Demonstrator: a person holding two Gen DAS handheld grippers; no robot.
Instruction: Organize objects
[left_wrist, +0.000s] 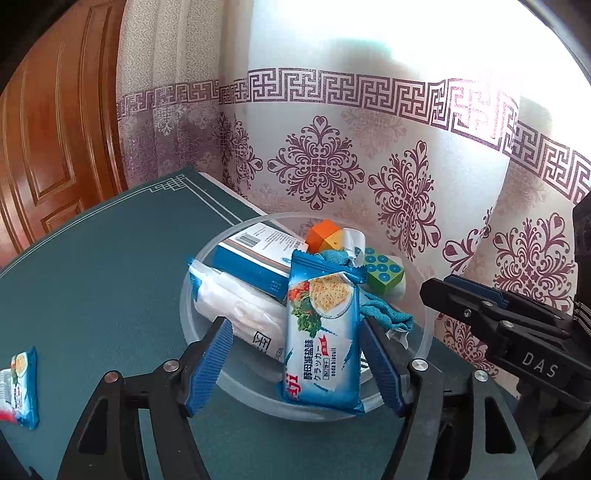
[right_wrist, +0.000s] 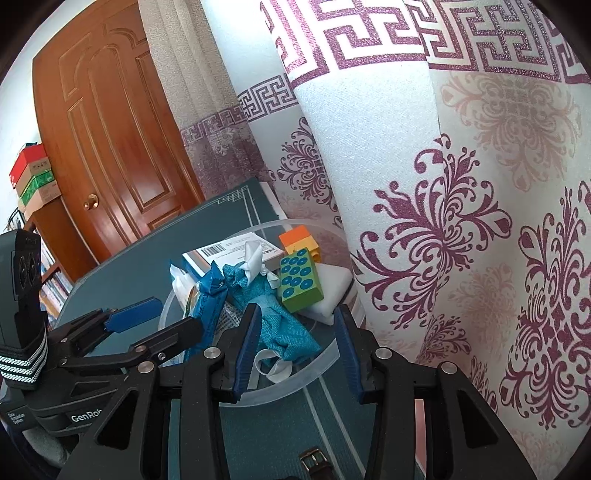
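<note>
A clear round plastic bowl (left_wrist: 207, 266) sits on the dark green table (left_wrist: 110, 258), close to the purple flowered curtain (left_wrist: 399, 192). The left gripper (left_wrist: 295, 365) has its blue fingers (left_wrist: 212, 365) wide apart, one on each side of a blue cracker packet (left_wrist: 321, 332) that leans in the bowl. The fingers do not touch it. The right gripper (right_wrist: 297, 350) is spread open too, above a teal cloth (right_wrist: 280, 317). A green block with blue dots (right_wrist: 300, 284) lies in the bowl as well. Another blue cracker packet (left_wrist: 22, 387) lies on the table.
</note>
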